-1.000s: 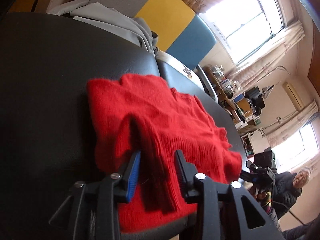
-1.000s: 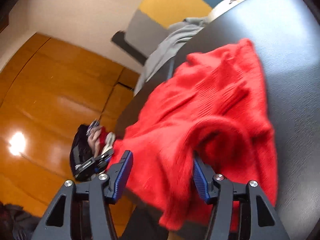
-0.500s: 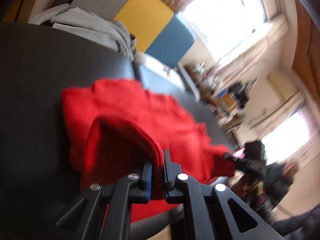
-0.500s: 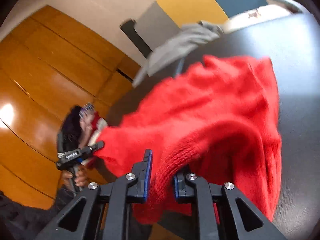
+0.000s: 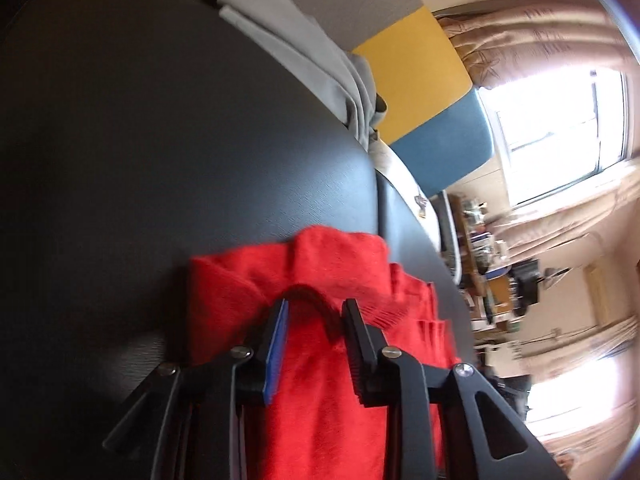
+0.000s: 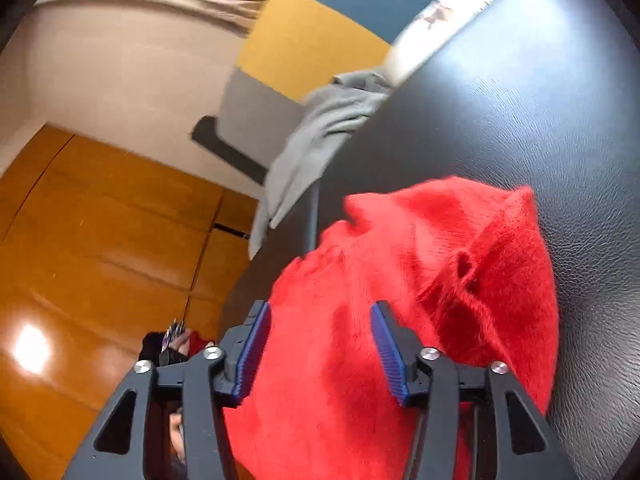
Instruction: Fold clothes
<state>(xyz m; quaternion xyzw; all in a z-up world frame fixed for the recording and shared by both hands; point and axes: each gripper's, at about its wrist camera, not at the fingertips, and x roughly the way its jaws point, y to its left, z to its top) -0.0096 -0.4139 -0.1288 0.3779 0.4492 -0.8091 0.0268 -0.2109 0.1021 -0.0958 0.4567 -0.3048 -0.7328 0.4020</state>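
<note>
The red knitted sweater (image 5: 328, 380) lies on the black leather-like surface (image 5: 140, 152), near its front edge. The grey folded garment (image 5: 304, 44) hangs over the far edge, well apart.

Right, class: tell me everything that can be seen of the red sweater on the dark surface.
The red sweater is a fuzzy knit, with ribbing showing at one edge. It lies bunched and partly folded over itself on the dark leather-like surface, its near part reaching toward both cameras. Its fabric lies between the opening jaws of the left gripper and of the right gripper; neither pair of pads presses on it. The grey garment lies apart from it.
</note>
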